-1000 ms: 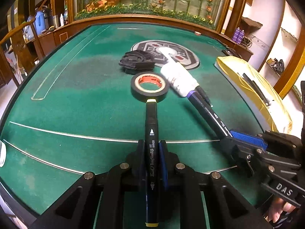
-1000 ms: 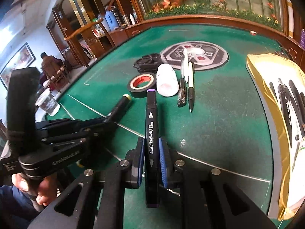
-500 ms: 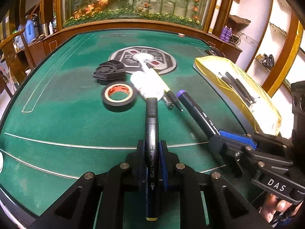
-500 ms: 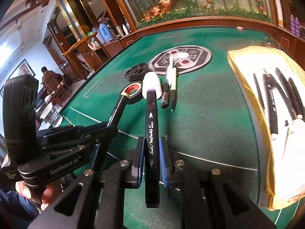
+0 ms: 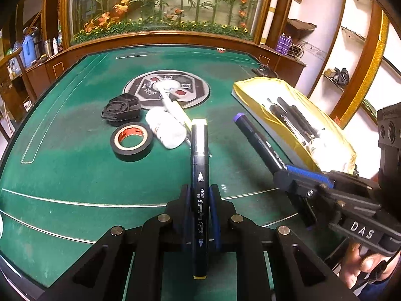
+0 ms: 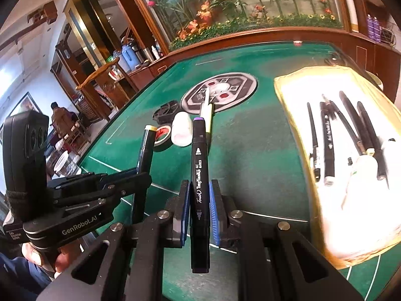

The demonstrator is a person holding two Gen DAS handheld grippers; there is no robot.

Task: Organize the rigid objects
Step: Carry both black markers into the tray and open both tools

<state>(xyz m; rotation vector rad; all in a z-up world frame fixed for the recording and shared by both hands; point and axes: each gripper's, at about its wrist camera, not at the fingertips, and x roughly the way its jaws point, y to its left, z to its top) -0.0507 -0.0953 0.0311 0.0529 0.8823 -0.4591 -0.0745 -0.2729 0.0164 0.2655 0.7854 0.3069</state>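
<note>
On the green table (image 5: 75,180) at the left lie a tape roll (image 5: 132,141) and a white bottle (image 5: 165,131); the left gripper (image 5: 199,198) is clamped on a yellow-tipped marker (image 5: 199,165) held above the felt; beside it the right gripper (image 6: 199,200) is clamped on a purple-tipped marker (image 6: 199,165); at the far right the yellow tray (image 6: 288,95) holds pens. Both markers look light, stiff and smooth, so a mid-barrel hold suits them.
</note>
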